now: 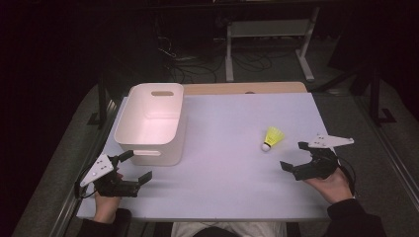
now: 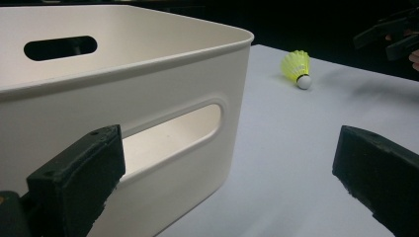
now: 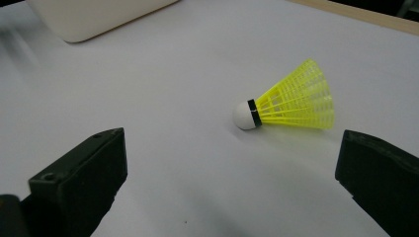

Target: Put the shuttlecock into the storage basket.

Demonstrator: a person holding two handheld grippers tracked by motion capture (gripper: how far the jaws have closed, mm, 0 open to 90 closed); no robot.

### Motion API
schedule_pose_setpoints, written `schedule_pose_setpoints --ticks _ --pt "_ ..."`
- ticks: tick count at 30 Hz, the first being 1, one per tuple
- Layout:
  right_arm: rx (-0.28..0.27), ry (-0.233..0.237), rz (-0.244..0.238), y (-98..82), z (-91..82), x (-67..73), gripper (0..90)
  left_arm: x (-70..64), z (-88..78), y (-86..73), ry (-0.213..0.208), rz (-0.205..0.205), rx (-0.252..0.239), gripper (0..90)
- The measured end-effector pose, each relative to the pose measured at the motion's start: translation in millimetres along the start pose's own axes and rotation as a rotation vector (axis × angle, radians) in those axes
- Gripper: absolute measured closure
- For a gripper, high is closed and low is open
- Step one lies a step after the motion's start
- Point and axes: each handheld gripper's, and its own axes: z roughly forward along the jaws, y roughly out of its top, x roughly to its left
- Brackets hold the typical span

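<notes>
A yellow shuttlecock (image 1: pixel 272 137) with a white cork tip lies on its side on the white table (image 1: pixel 227 173), right of centre. My right gripper (image 1: pixel 293 156) stands open just in front of it and a little to the right, with nothing between its jaws. In the right gripper view the shuttlecock (image 3: pixel 291 101) lies a short way ahead of the open right gripper (image 3: pixel 232 163), cork pointing left. A white plastic bin (image 1: pixel 153 123) with handle slots stands empty at the left. My left gripper (image 1: pixel 137 166) is open by the bin's near wall (image 2: pixel 123 98), holding nothing; the shuttlecock (image 2: pixel 297 66) shows far off.
A wooden strip (image 1: pixel 247 88) runs along the table's far edge. Beyond it are white table legs (image 1: pixel 230 54) and cables on a dark floor. Bare tabletop lies between the bin and the shuttlecock. The other gripper (image 2: pixel 390 34) shows at the top right of the left gripper view.
</notes>
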Motion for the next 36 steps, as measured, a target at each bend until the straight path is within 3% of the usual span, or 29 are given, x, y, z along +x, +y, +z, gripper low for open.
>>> schedule_pose_setpoints --ticks 11,36 --pt "-0.001 0.000 0.000 4.3 -1.8 -2.3 0.0 -0.1 -0.3 -0.1 0.000 0.001 0.000 0.0" --pt "0.029 -0.003 -0.035 31.7 -2.8 -12.0 0.0 -0.1 -0.5 0.0 -0.003 0.003 0.001 0.0"
